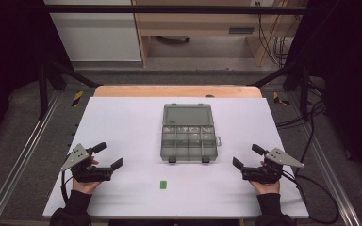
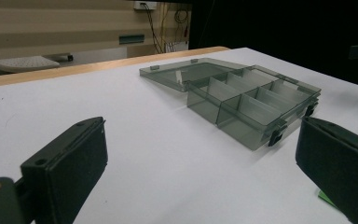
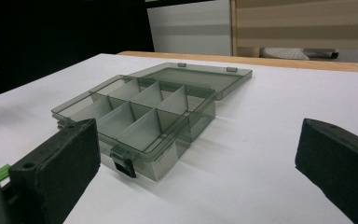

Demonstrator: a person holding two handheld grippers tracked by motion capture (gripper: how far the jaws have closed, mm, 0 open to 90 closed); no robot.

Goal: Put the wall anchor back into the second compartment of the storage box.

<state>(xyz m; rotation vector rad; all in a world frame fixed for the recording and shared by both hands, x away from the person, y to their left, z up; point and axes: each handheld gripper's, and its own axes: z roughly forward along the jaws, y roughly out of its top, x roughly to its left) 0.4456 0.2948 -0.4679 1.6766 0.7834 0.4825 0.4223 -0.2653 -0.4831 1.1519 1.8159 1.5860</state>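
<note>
Resting on the white table [image 1: 122, 122] at the left, the left gripper [image 1: 107, 156] has its jaws spread wide with nothing between them, angled toward the middle. Ahead and between both hands sits the smoky clear compartment box [image 1: 188, 141], its lid [image 1: 187, 115] folded back flat behind it, with a small green tag [image 1: 163, 184] lying nearer the person. At the right, the right gripper [image 1: 248, 157] also stands wide open and empty, well apart from the box.

White table [image 1: 122, 122], open smoky compartment box [image 1: 188, 141] at centre, small green tag [image 1: 163, 184] near front edge
</note>
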